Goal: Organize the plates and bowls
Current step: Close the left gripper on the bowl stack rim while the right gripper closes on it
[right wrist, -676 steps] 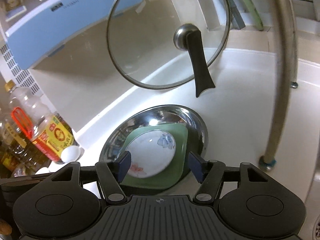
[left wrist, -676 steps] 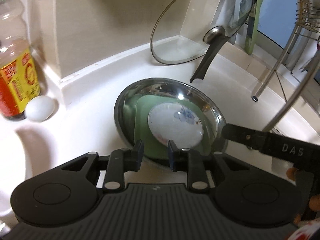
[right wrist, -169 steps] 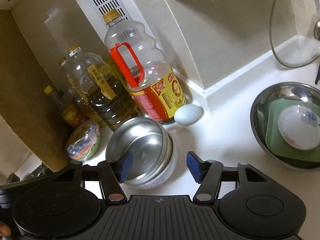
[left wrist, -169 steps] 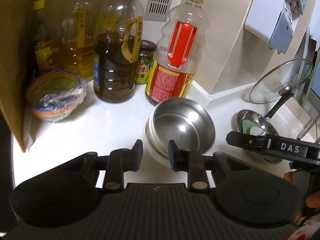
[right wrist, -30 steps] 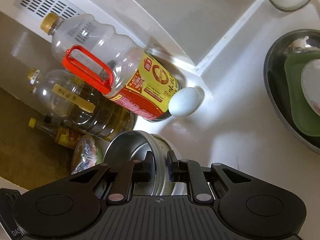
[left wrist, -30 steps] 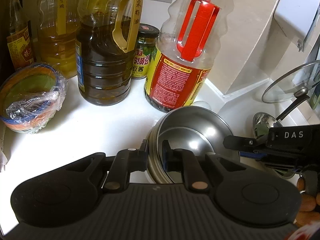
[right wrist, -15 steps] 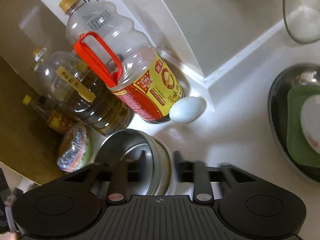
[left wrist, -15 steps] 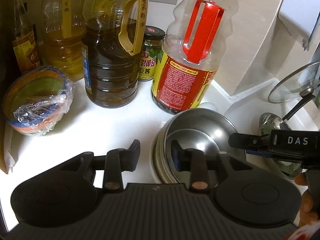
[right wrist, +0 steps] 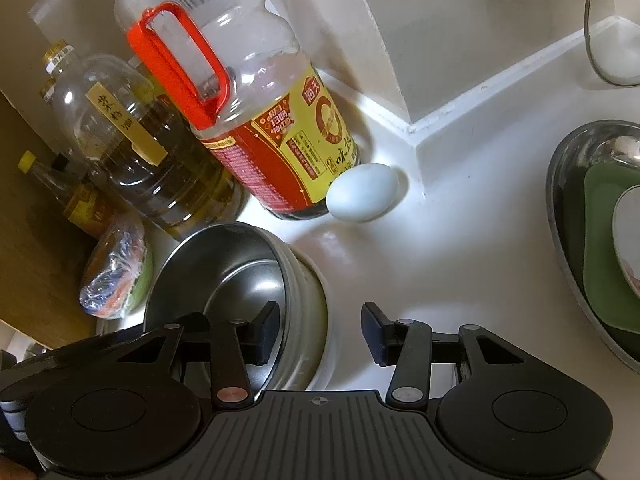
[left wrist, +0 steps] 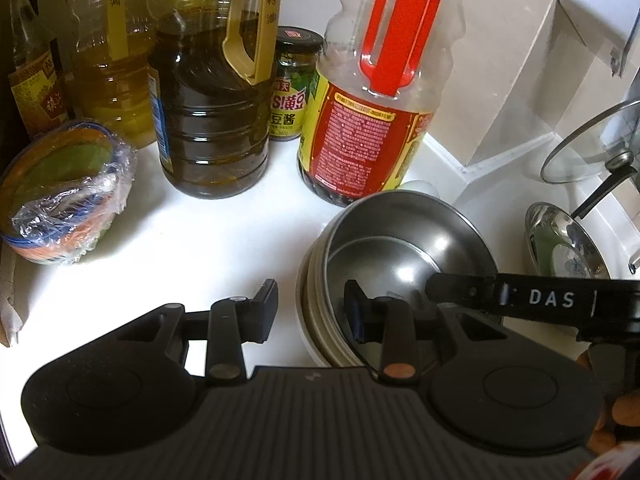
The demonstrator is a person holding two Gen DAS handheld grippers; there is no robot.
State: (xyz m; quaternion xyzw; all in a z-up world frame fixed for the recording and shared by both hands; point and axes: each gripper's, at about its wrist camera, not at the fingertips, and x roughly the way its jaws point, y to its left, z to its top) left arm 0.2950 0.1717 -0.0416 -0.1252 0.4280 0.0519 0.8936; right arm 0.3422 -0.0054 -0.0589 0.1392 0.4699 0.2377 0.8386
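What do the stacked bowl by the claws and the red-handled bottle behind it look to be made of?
The stacked bowl looks like brushed stainless steel: grey, with soft highlights and blurred reflections inside. It sits in a pale outer bowl, whose material is unclear. The red-handled bottle looks like clear moulded plastic with a glossy printed label.

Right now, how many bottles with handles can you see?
2. The red-handled bottle stands behind the steel bowls; the gold-handled oil bottle stands left of it. Other bottles' handles may be hidden.
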